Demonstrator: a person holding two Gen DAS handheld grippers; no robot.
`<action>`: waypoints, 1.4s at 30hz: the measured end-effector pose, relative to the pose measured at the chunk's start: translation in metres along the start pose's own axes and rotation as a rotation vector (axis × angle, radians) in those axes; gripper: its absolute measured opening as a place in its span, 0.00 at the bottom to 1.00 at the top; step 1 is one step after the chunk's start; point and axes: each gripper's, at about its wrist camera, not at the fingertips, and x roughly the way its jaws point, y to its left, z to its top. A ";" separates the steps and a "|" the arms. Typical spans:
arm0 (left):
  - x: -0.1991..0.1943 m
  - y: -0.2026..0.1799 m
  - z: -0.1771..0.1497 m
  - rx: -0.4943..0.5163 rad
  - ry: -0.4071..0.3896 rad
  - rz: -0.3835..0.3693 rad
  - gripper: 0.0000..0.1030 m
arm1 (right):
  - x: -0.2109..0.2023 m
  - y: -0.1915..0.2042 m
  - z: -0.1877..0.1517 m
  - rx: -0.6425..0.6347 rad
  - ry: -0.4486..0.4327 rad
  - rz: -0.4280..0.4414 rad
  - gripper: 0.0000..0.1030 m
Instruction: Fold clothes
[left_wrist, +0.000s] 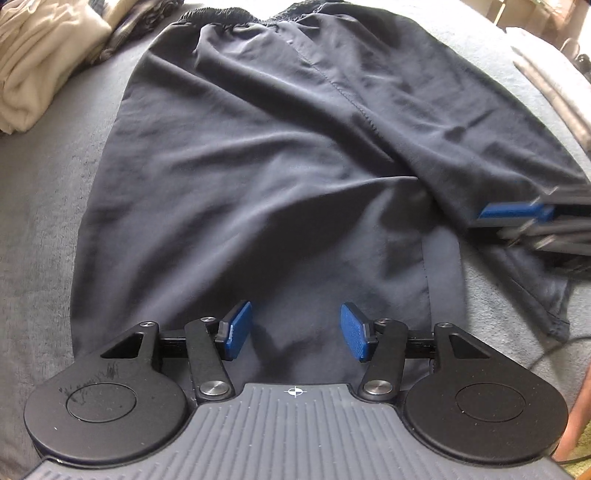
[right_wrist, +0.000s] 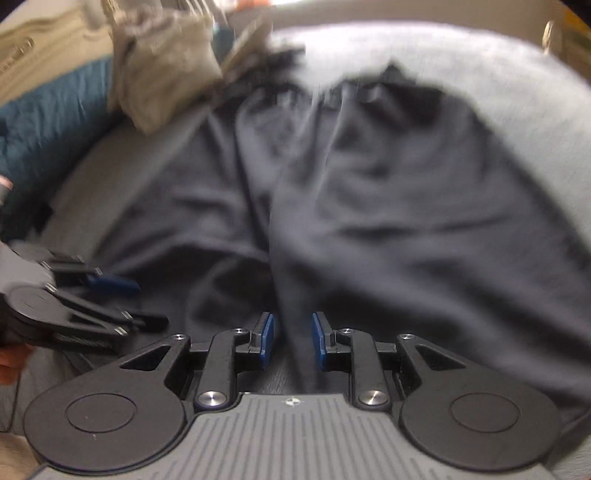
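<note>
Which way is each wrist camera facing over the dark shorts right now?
Left wrist: on the left tool, angled down over the dark navy fabric shorts; right tool enters at right.
Right wrist: on the right tool, blurred, above the shorts; left tool at left.
Shared: shorts, grey blanket.

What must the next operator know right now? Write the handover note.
Left gripper: open, empty, over the hem end of the dark shorts.
Right gripper: open; a ridge of fabric runs between its pads, apparently not pinched (view blurred).
Shorts lie on the grey cover, waistband at the far end. Folded beige clothes sit to the far left.
Done: one leg lies diagonally over the other.
Left: probably square up that fold, smooth it, then fold hem to waistband.
</note>
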 end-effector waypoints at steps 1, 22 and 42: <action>0.001 0.001 0.000 -0.002 0.002 -0.001 0.53 | 0.006 -0.002 -0.004 0.004 0.011 -0.010 0.24; -0.023 0.061 -0.011 -0.028 -0.062 0.066 0.55 | 0.017 0.050 0.074 0.121 0.053 0.172 0.36; -0.026 0.158 -0.074 -0.252 -0.126 -0.036 0.42 | 0.167 0.127 0.226 0.195 0.249 0.174 0.67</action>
